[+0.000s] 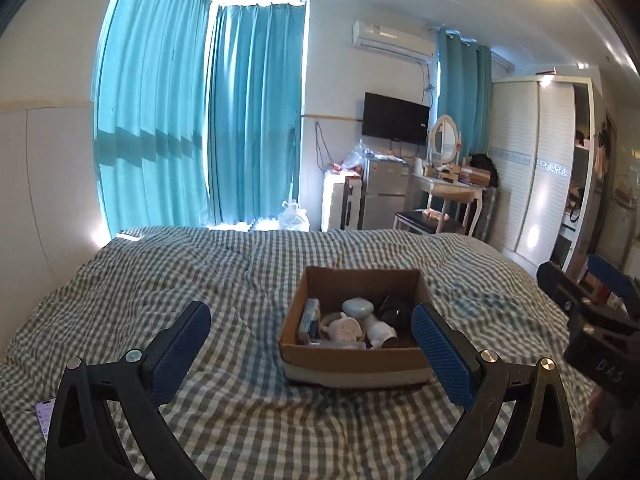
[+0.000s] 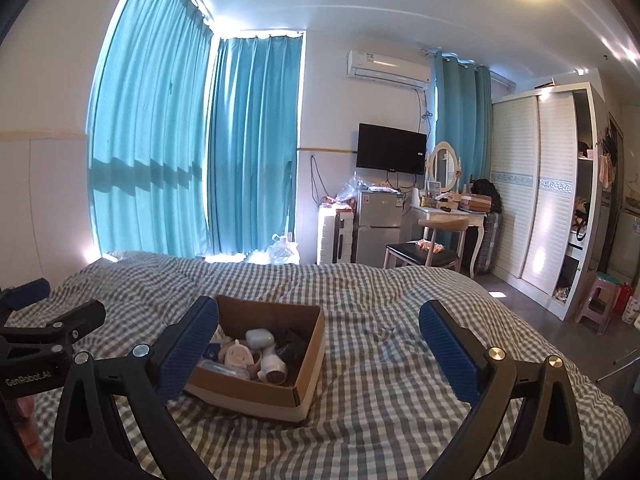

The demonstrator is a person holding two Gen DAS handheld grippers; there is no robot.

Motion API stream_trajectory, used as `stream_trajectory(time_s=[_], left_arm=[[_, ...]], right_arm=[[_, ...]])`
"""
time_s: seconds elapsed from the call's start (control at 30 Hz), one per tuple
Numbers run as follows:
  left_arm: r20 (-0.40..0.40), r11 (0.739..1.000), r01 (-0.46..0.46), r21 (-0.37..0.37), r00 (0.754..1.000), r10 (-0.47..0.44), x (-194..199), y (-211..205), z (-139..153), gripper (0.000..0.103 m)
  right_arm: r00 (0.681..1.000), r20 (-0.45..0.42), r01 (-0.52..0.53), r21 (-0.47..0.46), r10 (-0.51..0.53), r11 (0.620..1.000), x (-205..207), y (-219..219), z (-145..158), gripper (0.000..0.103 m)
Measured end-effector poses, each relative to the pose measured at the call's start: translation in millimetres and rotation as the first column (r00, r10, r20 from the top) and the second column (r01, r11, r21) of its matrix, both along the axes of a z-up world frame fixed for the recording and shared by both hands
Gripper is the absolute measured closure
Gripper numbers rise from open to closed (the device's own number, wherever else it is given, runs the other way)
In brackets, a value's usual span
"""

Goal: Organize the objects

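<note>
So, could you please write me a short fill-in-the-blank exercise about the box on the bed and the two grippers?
1. The cardboard box rests on a checked ____ cover.
2. Both the left gripper and the right gripper have their jaws ____ and hold nothing.
3. The small items, among them a white hair dryer, lie ____ the box.
4. The curtains behind the bed are ____ in colour.

Missing words: bed; open; inside; blue
</note>
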State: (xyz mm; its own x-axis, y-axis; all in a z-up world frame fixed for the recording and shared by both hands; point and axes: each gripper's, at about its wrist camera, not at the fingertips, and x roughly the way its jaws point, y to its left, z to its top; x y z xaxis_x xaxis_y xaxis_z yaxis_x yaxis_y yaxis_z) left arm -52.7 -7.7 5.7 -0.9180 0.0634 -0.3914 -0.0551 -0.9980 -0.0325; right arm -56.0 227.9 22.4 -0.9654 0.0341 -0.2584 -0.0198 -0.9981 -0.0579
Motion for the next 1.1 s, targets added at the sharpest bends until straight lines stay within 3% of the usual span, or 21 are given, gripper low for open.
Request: stream_trajectory(time_s=[0.2, 1.1], left_arm=[[-0.007, 1.000, -0.022, -0.021, 1.000, 0.022, 3, -4, -2, 0.000], [0.024, 0.999, -0.004, -0.043, 1.000, 0.005, -1, 5, -10, 0.000]], right_arm=[[0.999, 0.046, -0.013, -0.006, 0.013, 1.000, -4, -4, -17, 0.002], [0.997, 0.069, -0.019, -0.002, 0.019, 1.000, -6, -7, -22, 0.002]])
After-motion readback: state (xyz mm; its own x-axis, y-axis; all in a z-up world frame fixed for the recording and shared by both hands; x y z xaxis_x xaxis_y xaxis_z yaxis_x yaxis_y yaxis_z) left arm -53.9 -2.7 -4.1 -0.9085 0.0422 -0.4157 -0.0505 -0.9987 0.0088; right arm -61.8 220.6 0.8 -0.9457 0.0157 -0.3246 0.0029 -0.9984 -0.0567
